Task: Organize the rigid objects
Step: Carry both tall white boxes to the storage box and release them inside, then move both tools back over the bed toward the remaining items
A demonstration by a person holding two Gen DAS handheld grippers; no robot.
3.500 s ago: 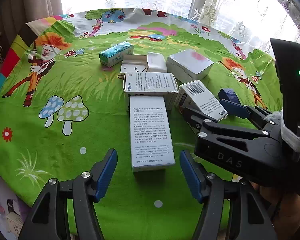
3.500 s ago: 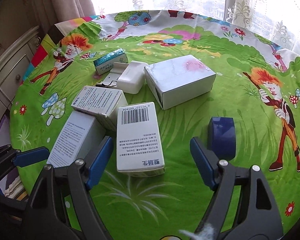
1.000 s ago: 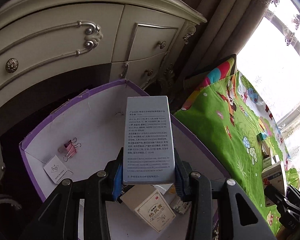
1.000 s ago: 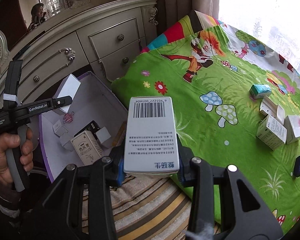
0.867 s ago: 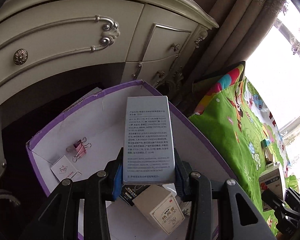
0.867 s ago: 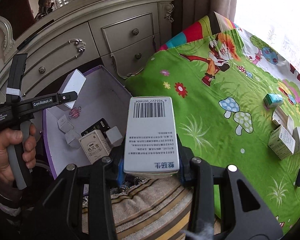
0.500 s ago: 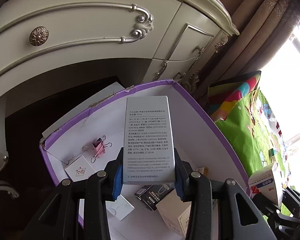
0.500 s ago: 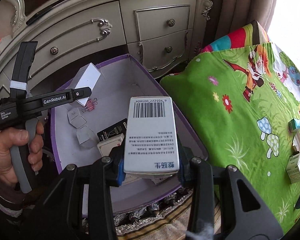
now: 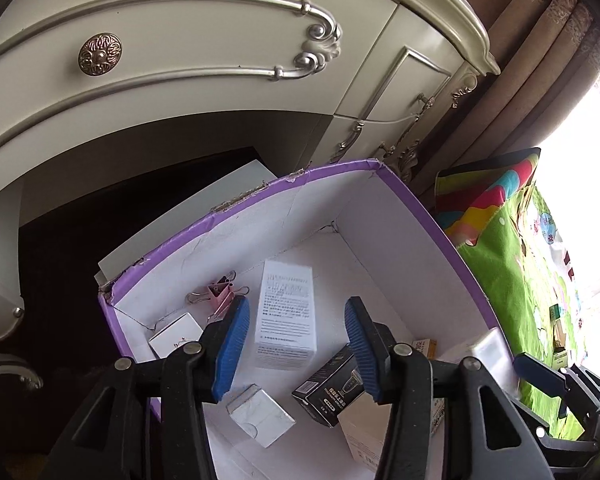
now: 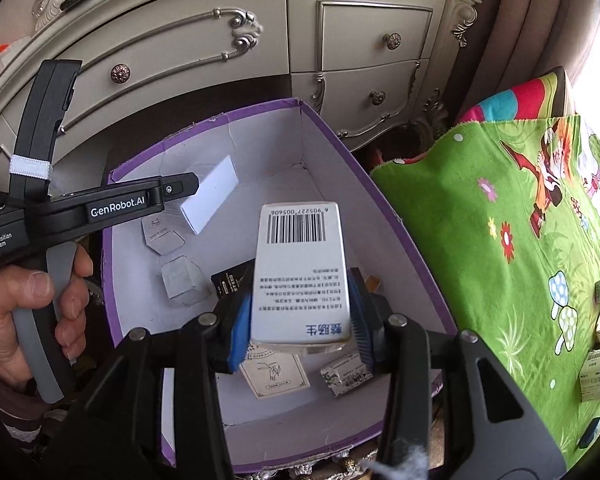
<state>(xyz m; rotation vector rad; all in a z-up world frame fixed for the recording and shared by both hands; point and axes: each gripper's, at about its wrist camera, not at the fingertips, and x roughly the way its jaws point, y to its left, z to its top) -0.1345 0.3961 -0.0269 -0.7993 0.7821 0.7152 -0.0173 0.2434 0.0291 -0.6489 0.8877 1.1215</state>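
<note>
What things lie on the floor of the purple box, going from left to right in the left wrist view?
Small white box → pink binder clip → tall white box with printed text → black box → orange-edged carton.

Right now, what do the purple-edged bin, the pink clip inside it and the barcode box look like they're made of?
The purple-edged bin looks like cardboard: matte white walls, with creases and frayed tears along the rim. The pink clip seems painted metal with thin shiny wire handles. The barcode box appears to be thin printed paperboard with a faint sheen and crisp folded edges.
</note>
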